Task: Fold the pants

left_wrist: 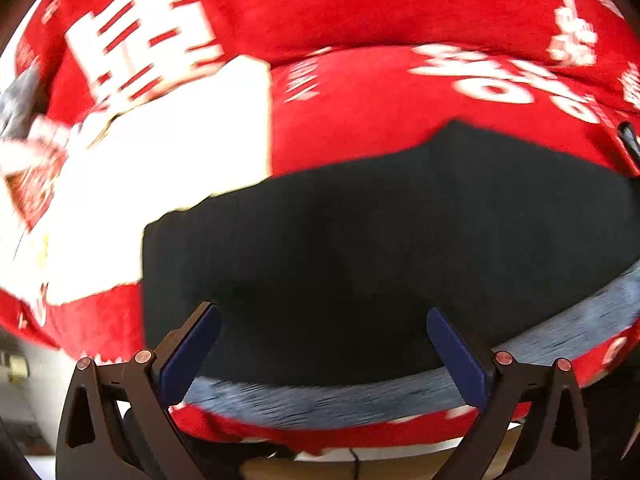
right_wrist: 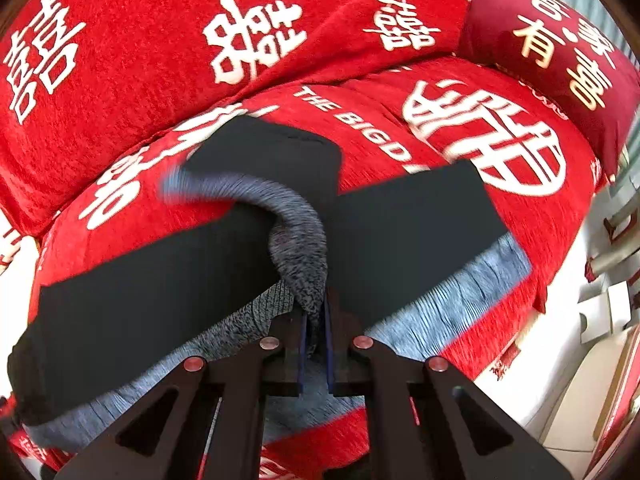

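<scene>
Pants (right_wrist: 168,280): black with a grey heathered waistband, lying spread across the red cushion; in the right wrist view one dark panel is stretching toward the left and another toward the right, with a further black fold lying behind them.
Waistband (right_wrist: 460,296): running along the near edge of the black fabric in both views; in the right wrist view a twisted strip of it is lifting off the cushion and arching up into the jaws.
Right gripper (right_wrist: 316,344): clenched on the raised grey waistband strip, its blue pads pressing the fabric from both sides.
Left gripper (left_wrist: 324,356): released, jaws standing wide apart and pointing down at the pants, nothing pinched between the blue fingers (left_wrist: 192,352); black fabric and the waistband are showing in the gap.
Cushion (right_wrist: 400,136): red with white characters and lettering, carrying the pants.
Back cushion (right_wrist: 160,40): red with large white characters, rising behind the seat.
Pillow (right_wrist: 552,52): darker red with pale characters, sitting at the far right corner, well apart from the pants.
</scene>
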`<state>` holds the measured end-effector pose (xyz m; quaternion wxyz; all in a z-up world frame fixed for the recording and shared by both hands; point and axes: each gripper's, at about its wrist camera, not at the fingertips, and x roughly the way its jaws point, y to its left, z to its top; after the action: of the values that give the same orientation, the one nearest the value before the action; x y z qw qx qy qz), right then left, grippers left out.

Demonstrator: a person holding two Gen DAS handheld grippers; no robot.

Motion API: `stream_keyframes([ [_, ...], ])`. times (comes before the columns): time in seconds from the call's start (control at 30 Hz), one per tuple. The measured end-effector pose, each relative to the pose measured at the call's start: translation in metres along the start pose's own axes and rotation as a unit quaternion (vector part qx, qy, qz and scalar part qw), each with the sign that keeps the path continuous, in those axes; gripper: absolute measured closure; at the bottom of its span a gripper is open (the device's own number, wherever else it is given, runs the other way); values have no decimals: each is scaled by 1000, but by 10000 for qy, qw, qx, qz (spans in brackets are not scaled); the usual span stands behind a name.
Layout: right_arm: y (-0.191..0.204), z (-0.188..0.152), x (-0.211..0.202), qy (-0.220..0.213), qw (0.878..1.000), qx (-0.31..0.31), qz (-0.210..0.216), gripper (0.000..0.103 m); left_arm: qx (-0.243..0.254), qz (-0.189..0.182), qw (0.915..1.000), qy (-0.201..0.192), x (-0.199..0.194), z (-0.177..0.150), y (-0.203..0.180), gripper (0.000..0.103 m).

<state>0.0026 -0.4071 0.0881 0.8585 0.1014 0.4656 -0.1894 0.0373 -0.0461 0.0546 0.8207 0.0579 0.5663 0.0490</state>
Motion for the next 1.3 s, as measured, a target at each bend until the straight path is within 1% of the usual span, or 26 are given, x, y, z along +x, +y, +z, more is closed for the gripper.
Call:
stream_keyframes([
  [0.1,-6,-15,7,65,9999,-66,-122,96,640,-145,9978,-106,-1,4,-53,0],
  [0.13,-8,-18,8,56,9998,-86,-154,96,825,-100,9965,-86,2,2,-68,0],
  [0.2,-11,-26,7,43,9996,-159,-209,96,1112,156,9937,46,17,-1,-88,0],
  [0.27,-17,-29,7,77,9997,-163,-157,96,1211,311,9920,169,28,-10,-95,0],
  [0.3,-21,-30,7,83,9997,-166,-134,94,1141,257,9931,68,27,-14,-92,0],
  [0.33,-25,-30,8,96,9997,-173,-116,89,1105,252,9935,44,27,-15,-86,0],
  [0.4,-31,-31,10,150,9996,-183,-182,70,1041,337,9940,78,25,-21,-73,0],
  [0.43,-34,-31,9,122,9995,-173,-240,58,1004,423,9940,88,25,-25,-66,0],
  [0.47,-36,-30,7,77,9995,-170,-270,50,953,525,9940,116,25,-28,-56,0],
  [0.5,-38,-30,5,46,9994,-195,-282,48,849,585,9945,182,26,-30,-45,0],
  [0.57,-36,-27,-1,-36,9988,-318,-371,43,592,554,9963,285,24,-37,-23,0],
  [0.63,-29,-23,-13,-218,9969,-557,-503,42,340,601,9974,202,15,-40,-1,0],
  [0.7,-17,-18,-29,-565,9932,-837,-588,32,53,569,9984,56,6,-38,26,0],
  [0.73,-8,-13,-36,-785,9894,-1042,-646,21,-81,608,9981,6,5,-34,36,0],
  [0.77,0,-9,-39,-927,9856,-1219,-711,19,-217,657,9976,-12,5,-28,44,0],
  [0.83,25,11,-36,-1225,9687,-1813,-1173,19,-387,693,9968,73,11,-15,51,0],
  [0.9,46,35,-18,-1232,9549,-2253,-1492,19,-396,576,9975,108,15,1,41,0],
  [0.93,52,43,-9,-1190,9509,-2406,-1543,19,-308,493,9983,91,15,5,30,0],
  [0.97,62,55,8,-999,9463,-2599,-1640,19,-159,441,9989,86,16,6,16,0],
  [1.03,73,67,30,-762,9403,-2815,-1757,19,258,377,9989,65,12,5,-22,0],
  [1.1,79,73,55,-520,9323,-3008,-1939,19,627,266,9977,49,14,3,-57,0],
  [1.13,78,71,64,-416,9303,-3061,-1979,22,755,231,9969,62,15,1,-70,0],
  [1.17,76,71,71,-316,9313,-3074,-1927,48,902,187,9957,103,19,-1,-84,0],
  [1.23,60,70,79,30,9449,-2836,-1635,93,1076,223,9937,225,27,-8,-102,0],
  [1.27,49,71,75,30,9556,-2585,-1418,93,1106,321,9932,183,31,-11,-104,0],
  [1.3,34,73,66,-106,9658,-2319,-1158,94,1107,317,9933,92,30,-9,-103,0],
])
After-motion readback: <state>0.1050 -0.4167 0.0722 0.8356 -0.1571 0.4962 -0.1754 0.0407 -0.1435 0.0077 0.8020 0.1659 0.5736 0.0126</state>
